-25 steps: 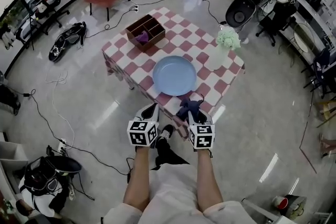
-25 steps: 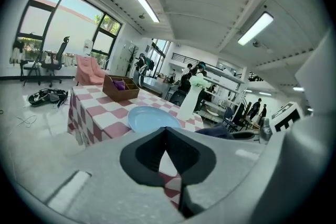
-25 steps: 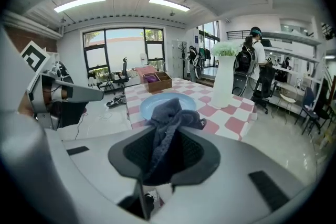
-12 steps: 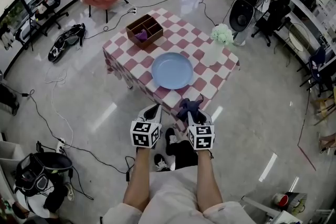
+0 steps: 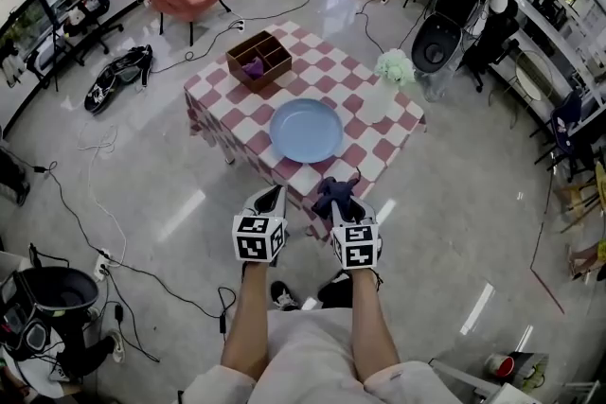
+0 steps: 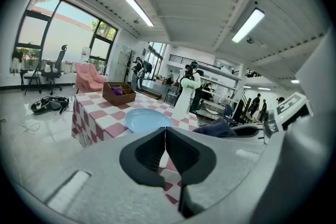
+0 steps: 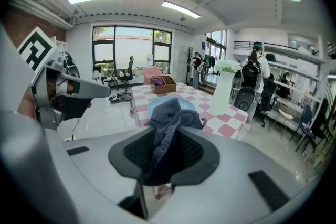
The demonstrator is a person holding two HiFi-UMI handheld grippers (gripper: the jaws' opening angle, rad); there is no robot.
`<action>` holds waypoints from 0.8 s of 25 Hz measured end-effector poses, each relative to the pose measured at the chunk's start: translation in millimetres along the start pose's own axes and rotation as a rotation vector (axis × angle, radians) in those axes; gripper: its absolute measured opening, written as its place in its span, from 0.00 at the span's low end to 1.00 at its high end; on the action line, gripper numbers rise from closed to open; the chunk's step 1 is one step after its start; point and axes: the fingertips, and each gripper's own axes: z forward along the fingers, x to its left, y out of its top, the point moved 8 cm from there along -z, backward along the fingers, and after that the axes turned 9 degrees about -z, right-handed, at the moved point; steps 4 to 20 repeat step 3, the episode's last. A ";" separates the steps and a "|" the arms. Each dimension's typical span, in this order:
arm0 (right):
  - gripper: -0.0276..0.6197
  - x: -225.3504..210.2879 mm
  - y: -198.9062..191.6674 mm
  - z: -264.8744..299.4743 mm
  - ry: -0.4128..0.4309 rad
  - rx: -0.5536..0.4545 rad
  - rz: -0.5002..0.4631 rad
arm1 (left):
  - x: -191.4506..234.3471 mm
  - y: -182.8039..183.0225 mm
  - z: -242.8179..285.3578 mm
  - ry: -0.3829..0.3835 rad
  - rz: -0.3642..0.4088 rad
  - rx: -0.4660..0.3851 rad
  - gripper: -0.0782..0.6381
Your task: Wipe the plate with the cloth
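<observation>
Head view: the plate (image 5: 306, 130) lies bare near the middle of the checked table (image 5: 230, 101), a little toward the table's near edge. A vase of flowers (image 5: 387, 82) stands near the right corner and a wooden box (image 5: 258, 60) near the far corner. Both grippers hang over the floor just short of the near corner, well apart from the plate. The right gripper (image 5: 339, 200) carries the dark cloth (image 5: 335, 192) bunched at its tip. The left gripper (image 5: 269, 200) carries nothing. The vase is the closest thing to the plate, so a wide sweep to the right would likely tip it.

Left gripper view: the two jaws meet along a thin line with nothing between them. The plate shows ahead on the table, past the tips. Shut and empty like this, the gripper cannot pin the plate's rim. If the plate is not steadied, I judge that a hard wipe could push it across the tablecloth toward the far edge, or ruck the tablecloth up under it.

Right gripper view: the jaws are clamped on a fold of the cloth, and a loose lump of it stands up past the tips. Only a narrow strip seems to be pinched. Rubbing pressure could drag the cloth out of the grip. If the lump folds aside, the hard tips could scrape the plate instead of the fabric.
</observation>
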 end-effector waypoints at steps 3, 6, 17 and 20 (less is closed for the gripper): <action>0.20 3.1 6.5 -1.1 0.011 -0.007 -0.040 | 3.8 4.2 1.0 0.033 -0.007 0.000 0.12; 0.20 3.1 6.5 -1.1 0.011 -0.007 -0.040 | 3.8 4.2 1.0 0.033 -0.007 0.000 0.12; 0.20 3.1 6.5 -1.1 0.011 -0.007 -0.040 | 3.8 4.2 1.0 0.033 -0.007 0.000 0.12; 0.20 3.1 6.5 -1.1 0.011 -0.007 -0.040 | 3.8 4.2 1.0 0.033 -0.007 0.000 0.12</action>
